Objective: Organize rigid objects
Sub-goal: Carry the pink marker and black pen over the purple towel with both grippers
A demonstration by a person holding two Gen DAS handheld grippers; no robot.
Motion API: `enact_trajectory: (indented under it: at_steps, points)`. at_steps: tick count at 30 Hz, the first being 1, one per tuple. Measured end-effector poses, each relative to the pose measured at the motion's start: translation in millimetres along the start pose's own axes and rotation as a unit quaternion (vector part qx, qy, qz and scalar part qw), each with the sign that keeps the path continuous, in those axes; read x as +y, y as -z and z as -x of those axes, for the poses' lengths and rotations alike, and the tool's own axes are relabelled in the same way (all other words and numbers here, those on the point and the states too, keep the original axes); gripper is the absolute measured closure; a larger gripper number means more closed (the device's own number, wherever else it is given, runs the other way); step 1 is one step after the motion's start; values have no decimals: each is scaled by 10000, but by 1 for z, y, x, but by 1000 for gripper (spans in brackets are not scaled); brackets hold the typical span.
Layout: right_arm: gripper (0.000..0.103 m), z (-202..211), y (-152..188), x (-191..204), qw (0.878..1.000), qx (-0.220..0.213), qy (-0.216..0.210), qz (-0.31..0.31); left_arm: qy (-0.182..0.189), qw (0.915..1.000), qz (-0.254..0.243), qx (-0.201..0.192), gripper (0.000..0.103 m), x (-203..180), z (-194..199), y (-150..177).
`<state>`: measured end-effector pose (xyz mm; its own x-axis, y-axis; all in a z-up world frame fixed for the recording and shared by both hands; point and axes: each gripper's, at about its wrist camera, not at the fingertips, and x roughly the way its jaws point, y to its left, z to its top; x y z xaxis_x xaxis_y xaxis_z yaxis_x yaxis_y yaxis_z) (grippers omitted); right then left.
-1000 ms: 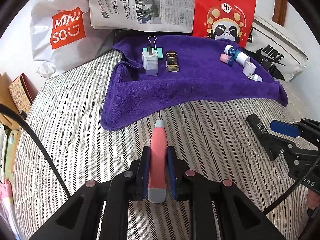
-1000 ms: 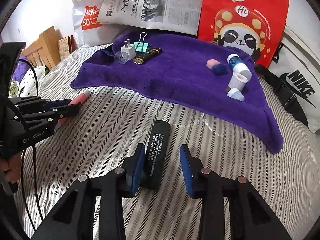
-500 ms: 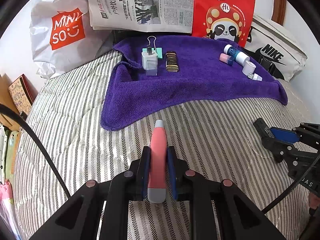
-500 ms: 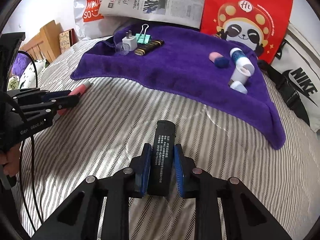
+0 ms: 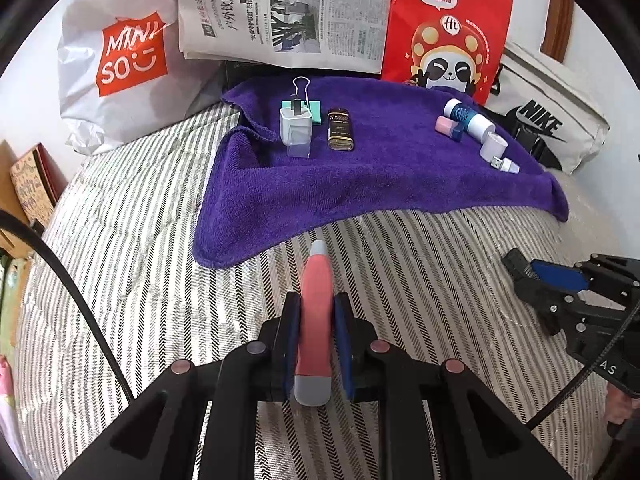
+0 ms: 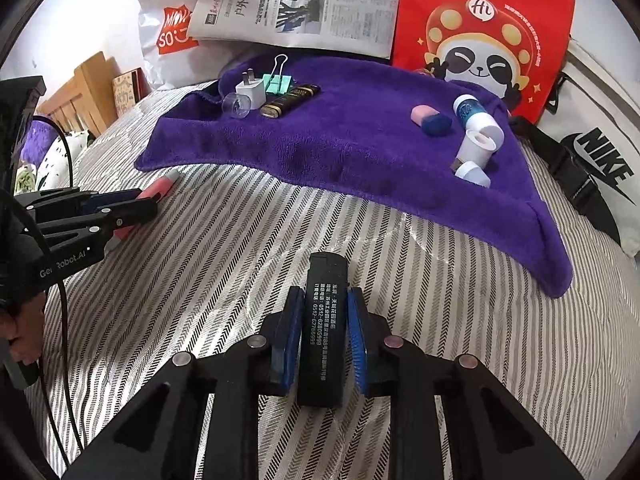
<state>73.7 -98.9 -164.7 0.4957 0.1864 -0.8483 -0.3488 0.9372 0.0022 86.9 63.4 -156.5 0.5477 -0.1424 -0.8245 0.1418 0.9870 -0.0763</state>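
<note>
Since a second ago the right gripper (image 6: 324, 336) has closed onto the black rectangular lighter (image 6: 323, 328) over the striped bed (image 6: 160, 300); the left gripper (image 5: 316, 340) stays clamped on the pink-and-grey pen (image 5: 315, 320).

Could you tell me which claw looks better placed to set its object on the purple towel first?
Left, probably. The left claw is shut on the pink pen, whose tip nearly reaches the purple towel. The right claw, shut on the black bar, sits farther back.
</note>
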Motion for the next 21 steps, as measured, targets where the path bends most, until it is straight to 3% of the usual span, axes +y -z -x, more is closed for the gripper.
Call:
enact_trajectory:
  at_steps: [9,21]
  points:
    - [81,22,0,-7,9997,19,-227,-24,95,9995,240,169,86,-1,12,3]
    - [81,52,-33,-27,9994,-202,-267,-34,327,9988,352,33,86,4,41,-23]
